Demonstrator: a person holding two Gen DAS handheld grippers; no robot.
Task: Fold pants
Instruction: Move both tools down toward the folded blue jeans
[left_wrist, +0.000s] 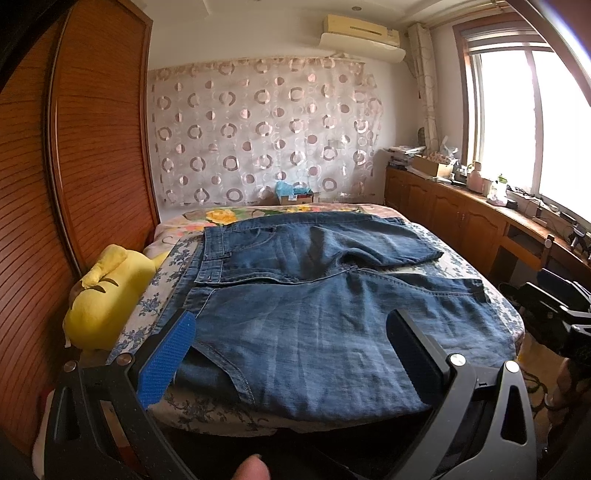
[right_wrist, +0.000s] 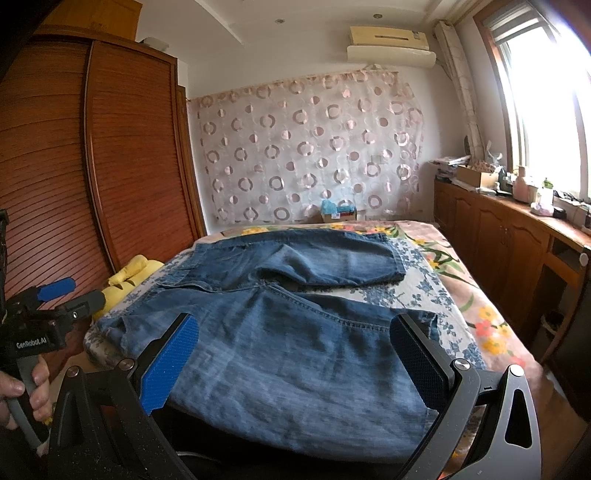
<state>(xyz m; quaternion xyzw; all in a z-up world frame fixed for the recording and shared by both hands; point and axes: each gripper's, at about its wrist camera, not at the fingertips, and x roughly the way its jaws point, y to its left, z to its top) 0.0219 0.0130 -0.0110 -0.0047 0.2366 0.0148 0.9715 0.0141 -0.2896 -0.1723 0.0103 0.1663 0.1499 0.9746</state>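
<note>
Blue denim pants (left_wrist: 314, 295) lie spread flat on the bed, waistband at the left, both legs running right; they also show in the right wrist view (right_wrist: 280, 332). My left gripper (left_wrist: 291, 332) is open and empty, hovering over the near leg close to the bed's front edge, near the waistband end. My right gripper (right_wrist: 295, 339) is open and empty, over the same near leg further right. The left gripper also shows at the left edge of the right wrist view (right_wrist: 70, 295), held by a hand.
A yellow plush toy (left_wrist: 107, 295) lies at the bed's left side by the wooden wardrobe (left_wrist: 74, 166). A wooden cabinet (left_wrist: 461, 210) with clutter runs under the window on the right. A small box (left_wrist: 295, 195) sits beyond the far end of the bed (right_wrist: 461, 295).
</note>
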